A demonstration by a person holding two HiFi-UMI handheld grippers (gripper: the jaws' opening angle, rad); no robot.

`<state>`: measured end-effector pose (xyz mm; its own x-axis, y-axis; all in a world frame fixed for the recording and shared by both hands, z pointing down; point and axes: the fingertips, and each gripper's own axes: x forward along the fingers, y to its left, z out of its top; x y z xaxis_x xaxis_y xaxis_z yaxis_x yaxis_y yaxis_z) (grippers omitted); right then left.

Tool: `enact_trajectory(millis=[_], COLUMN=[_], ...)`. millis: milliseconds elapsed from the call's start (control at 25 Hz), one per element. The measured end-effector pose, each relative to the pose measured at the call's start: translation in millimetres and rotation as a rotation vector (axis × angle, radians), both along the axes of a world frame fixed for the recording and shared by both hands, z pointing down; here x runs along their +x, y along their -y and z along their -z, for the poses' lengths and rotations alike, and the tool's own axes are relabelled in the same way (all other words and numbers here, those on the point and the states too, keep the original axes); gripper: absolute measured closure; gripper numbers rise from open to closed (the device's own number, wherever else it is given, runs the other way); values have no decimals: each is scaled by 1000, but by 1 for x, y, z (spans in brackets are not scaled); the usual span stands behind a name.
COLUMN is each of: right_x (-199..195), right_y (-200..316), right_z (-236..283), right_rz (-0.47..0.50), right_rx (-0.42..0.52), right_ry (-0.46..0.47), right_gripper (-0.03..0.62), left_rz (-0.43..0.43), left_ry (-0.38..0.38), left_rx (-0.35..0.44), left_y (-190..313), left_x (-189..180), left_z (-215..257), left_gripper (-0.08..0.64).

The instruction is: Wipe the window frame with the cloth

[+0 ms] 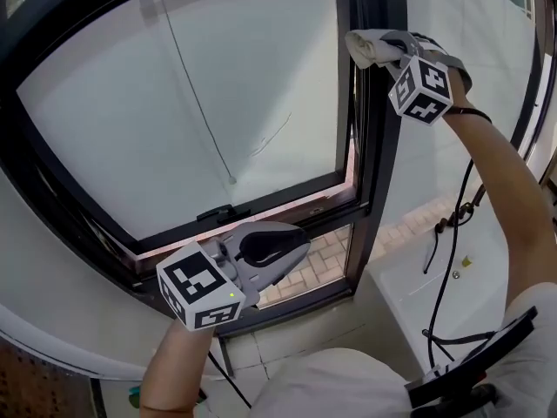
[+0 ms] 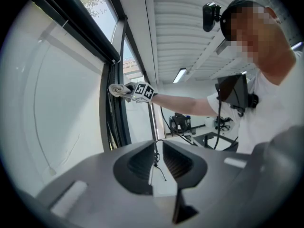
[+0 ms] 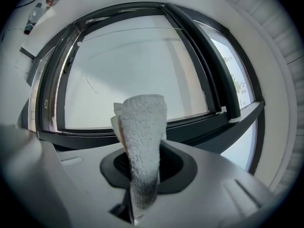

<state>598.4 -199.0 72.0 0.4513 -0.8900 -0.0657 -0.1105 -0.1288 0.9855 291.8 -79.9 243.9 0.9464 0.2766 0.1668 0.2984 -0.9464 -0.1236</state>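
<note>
From the head view, the right gripper (image 1: 407, 52) is up at one o'clock, pressing a folded white cloth (image 1: 370, 47) against the dark upright of the window frame (image 1: 376, 146). The left gripper (image 1: 277, 246) hangs low near six o'clock, well apart from it. The left gripper view shows its jaws together with nothing between them, and the cloth (image 2: 117, 89) at eleven o'clock touching the window frame (image 2: 116, 127). In the right gripper view, the jaws are clamped on the cloth (image 3: 141, 137), which stands up at centre with the window frame (image 3: 204, 122) behind it.

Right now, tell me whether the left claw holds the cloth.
No, the left claw is shut on nothing; the cloth is clamped in the right claw.
</note>
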Motion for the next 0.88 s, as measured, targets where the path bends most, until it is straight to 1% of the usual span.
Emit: enact_trajectory(millis=[120,280,520,680,880], right_x=[2,5,6,10,9], right_y=[-1,-4,-4,-5,-9], right_z=[-40,-102,-196,-251,-318], right_rz=[-14,-37,-68,-86,-101], right_rx=[-22,-64,-133,-172,-203], right_ry=[41,99,161,207,277], right_gripper=[520,520,520,520,518], left_rz=[29,47,71,82,118], left_ry=[14,13,2,-15,-10], left_rx=[8,8,27,13,44], left_y=[1,2,9,11,17], left_x=[-10,-23,-42,-50,-59], left_z=[0,-8,-20,-23,-36], left_gripper=[485,486,491,491,491])
